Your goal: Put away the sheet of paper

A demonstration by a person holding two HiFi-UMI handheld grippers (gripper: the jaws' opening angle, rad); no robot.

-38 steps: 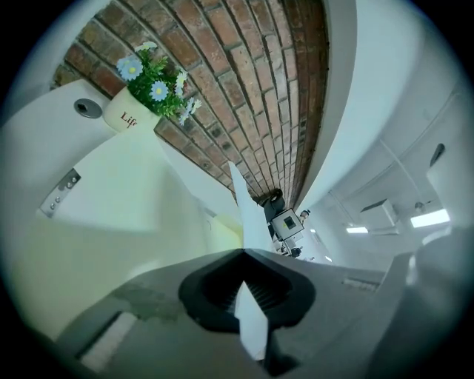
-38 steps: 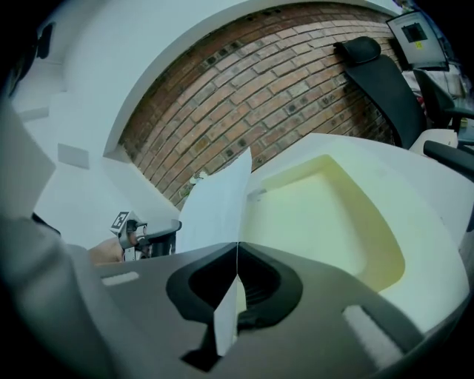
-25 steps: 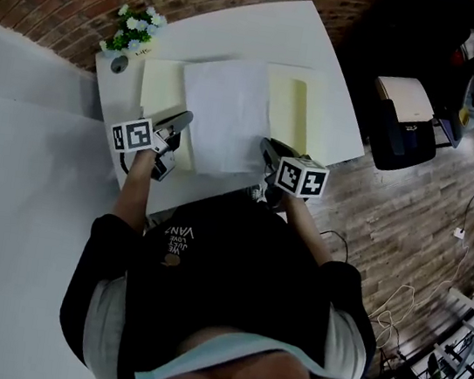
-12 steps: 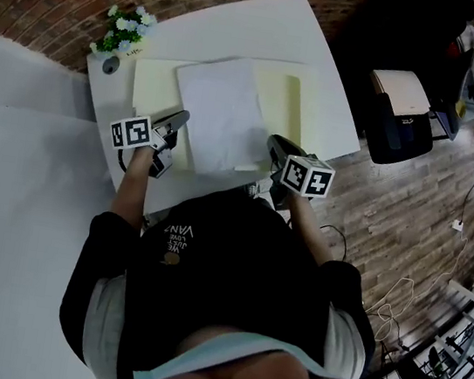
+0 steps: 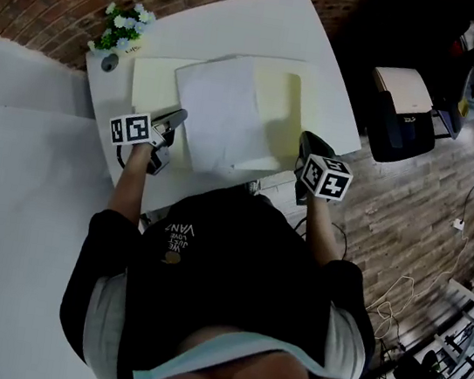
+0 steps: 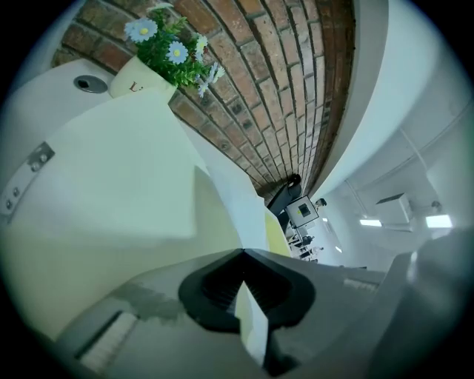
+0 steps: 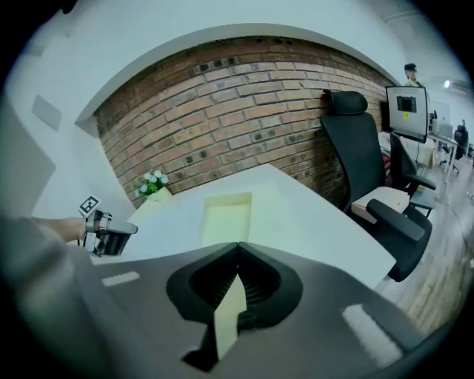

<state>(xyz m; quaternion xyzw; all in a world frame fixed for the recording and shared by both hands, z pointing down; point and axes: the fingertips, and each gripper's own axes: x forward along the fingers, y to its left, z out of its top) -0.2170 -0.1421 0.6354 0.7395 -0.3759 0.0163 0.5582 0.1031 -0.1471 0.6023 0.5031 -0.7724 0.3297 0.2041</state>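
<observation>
The white sheet of paper [image 5: 221, 116] lies on an open pale yellow folder [image 5: 287, 103] in the middle of the white table [image 5: 270, 26]. My left gripper [image 5: 180, 117] rests at the folder's left flap [image 6: 111, 185], just left of the sheet, with its jaws shut [image 6: 241, 253]. I cannot tell whether it pinches the flap. My right gripper [image 5: 306, 140] is shut [image 7: 238, 244] and hangs near the table's front right edge, apart from the folder [image 7: 226, 215] and the sheet. From there my left gripper [image 7: 111, 238] shows across the table.
A small pot of white flowers [image 5: 124, 30] and a round grey disc [image 5: 109, 62] stand at the table's far left corner by the brick wall. A black office chair [image 5: 399, 111] stands right of the table. The person's body is close to the front edge.
My right gripper has moved to the right, away from the folder's front right corner. The left gripper, the sheet and the folder have stayed in place.
</observation>
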